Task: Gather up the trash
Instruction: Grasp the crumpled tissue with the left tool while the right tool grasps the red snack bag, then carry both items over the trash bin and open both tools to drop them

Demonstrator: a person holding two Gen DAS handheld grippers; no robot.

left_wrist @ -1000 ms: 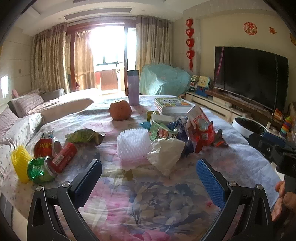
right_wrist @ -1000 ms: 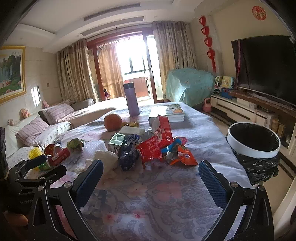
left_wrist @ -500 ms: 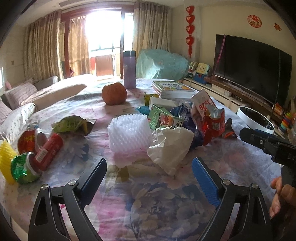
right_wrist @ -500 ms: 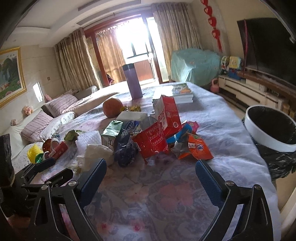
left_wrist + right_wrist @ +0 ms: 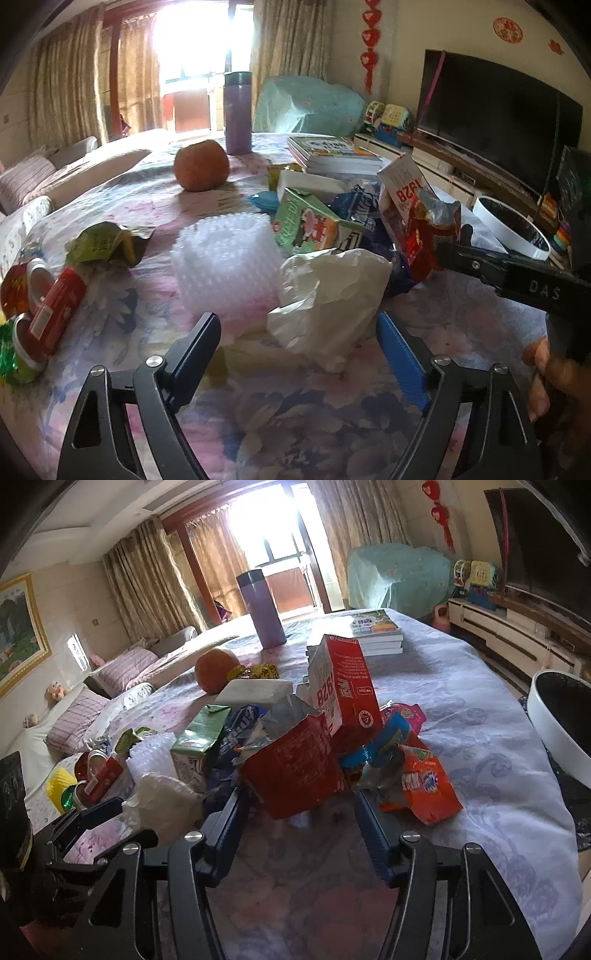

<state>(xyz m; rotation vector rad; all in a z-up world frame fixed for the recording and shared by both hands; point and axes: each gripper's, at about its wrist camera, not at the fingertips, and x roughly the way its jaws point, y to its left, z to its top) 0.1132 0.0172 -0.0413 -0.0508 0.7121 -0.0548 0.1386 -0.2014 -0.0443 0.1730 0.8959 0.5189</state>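
Both hand-held grippers, left [image 5: 297, 345] and right [image 5: 297, 808], closing yet apart, face bare cloth before the trash pile [image 5: 295, 738]

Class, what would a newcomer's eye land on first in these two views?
First the heap of wrappers and cartons mid-table, with a tall red carton standing in it and an open red bag just ahead of the right claw. Next the white bag crumpled before the left claw, whose jaws have just been closing, nothing gripped. Behind, an orange and a purple flask stand against the bright window.

"DAS" on right tongs [image 5: 458, 254]; "928" on red carton [image 5: 340, 686]
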